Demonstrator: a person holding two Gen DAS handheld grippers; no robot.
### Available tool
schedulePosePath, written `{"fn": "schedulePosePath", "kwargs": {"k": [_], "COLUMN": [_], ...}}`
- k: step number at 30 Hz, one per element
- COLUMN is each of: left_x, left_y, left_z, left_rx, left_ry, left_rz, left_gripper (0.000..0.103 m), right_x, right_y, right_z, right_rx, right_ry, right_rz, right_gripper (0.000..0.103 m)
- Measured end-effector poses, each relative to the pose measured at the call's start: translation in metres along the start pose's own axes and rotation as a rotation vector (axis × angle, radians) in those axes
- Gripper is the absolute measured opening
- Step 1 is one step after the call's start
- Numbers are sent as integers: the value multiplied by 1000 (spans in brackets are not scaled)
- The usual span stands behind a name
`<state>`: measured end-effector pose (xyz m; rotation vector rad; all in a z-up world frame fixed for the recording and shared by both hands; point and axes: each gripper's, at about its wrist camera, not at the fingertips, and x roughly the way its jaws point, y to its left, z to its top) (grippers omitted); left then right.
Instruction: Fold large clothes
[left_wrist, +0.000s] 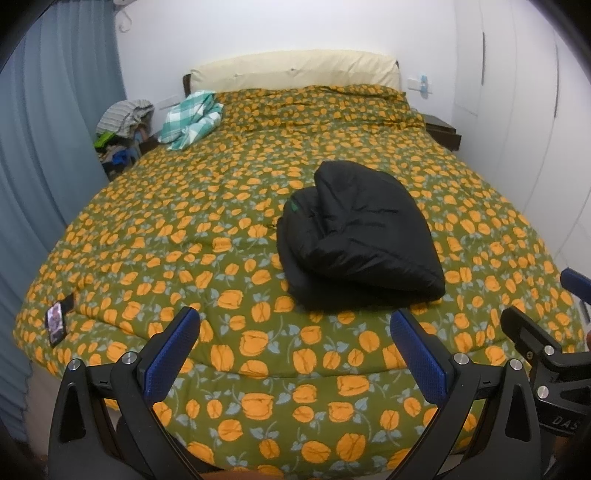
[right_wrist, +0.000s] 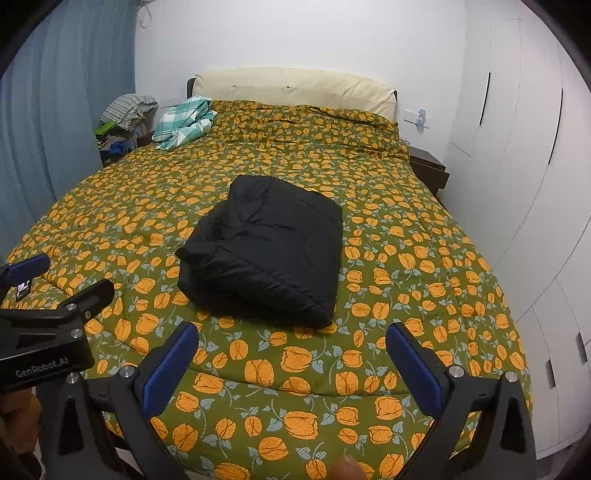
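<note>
The bed (right_wrist: 424, 258), under a green quilt printed with orange flowers, fills both views, with a cream headboard (right_wrist: 295, 86) at the far end and a blue curtain (left_wrist: 55, 147) down its left side. The black padded jacket (right_wrist: 266, 247) lies near the middle of the quilt, already doubled into a thick, puffy bundle, its upper layer bulging rather than lying flat. A teal checked cloth (left_wrist: 192, 120) sits crumpled by the far left corner, well apart from the jacket. The left gripper (left_wrist: 295, 354) and the right gripper (right_wrist: 291, 365) both hover over the near edge of the bed with their blue-padded fingers spread wide and nothing between them, neither touching the jacket. The folding looks close to done. The risk from here is that the slippery, springy padding pushes the top layer open or lets it slide off, and a pinch that catches only the outer layer would drag the bundle apart.
</note>
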<state>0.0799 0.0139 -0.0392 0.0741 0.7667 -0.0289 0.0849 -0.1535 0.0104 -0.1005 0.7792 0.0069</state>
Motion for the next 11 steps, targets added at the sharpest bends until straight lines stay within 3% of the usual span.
{"fn": "schedulePosePath", "kwargs": {"k": [11], "left_x": [-8], "left_y": [-2], "left_z": [1], "left_rx": [-2], "left_ry": [-50], "left_rz": [21], "left_gripper": [102], "right_x": [-1], "right_y": [2], "right_z": [1], "right_rx": [1], "right_ry": [1], "right_rz": [-4], "right_gripper": [103]}}
